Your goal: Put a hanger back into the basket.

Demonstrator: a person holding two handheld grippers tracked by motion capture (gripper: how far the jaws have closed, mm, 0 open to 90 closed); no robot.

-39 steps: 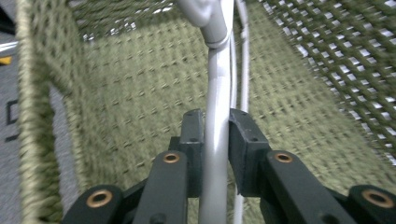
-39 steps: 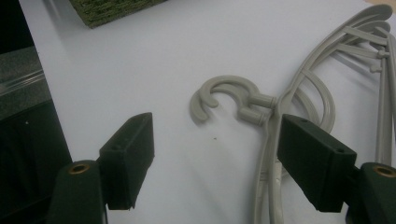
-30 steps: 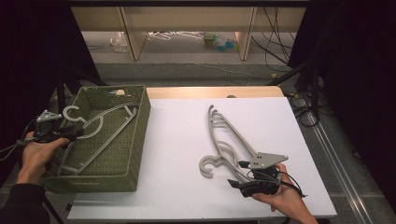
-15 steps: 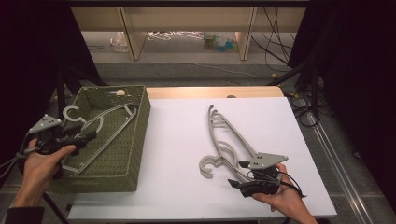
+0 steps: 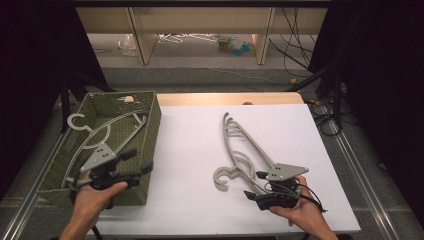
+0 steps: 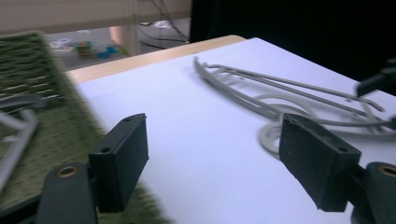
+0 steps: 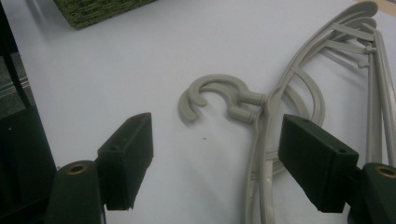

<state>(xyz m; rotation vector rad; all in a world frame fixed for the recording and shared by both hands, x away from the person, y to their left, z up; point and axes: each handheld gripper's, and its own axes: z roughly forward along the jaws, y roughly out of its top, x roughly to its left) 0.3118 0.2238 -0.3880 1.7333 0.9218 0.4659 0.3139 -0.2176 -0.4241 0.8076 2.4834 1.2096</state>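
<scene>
Hangers are what I'm sorting here: grey plastic ones, a stack on the table and at least one already in the basket.

The table [image 5: 190,150], under a white sheet, is the work surface. It is bare apart from the stack, which I judge leaves room to slide a gripper in low.

The basket [image 5: 152,127], green and woven, sits at the table's left edge, touching it, close enough for a short carry. One basket. Inside lies a hanger [image 5: 102,131] flat along its length, hook toward the far left corner. I count one hook there, and I can't tell whether the bars belong to more than one.

The stack of hangers [image 5: 246,150] lies right of centre, running from the far side toward me, one on top of the other. In the right gripper view I count two hooks [image 7: 212,91], nested and pointing the same way, so two hangers.

Two grippers. My left gripper [image 5: 140,161] hangs over the basket's near right corner, aimed across at the stack. Its jaws have just been opening and stand wide with nothing between them, which I take as ready for the next pick. My right gripper [image 5: 253,184] rests on the table at the stack's near end, jaws wide apart, with the hangers' necks lying just ahead of them and not clamped. I judge it is placed there to steady the stack.
</scene>
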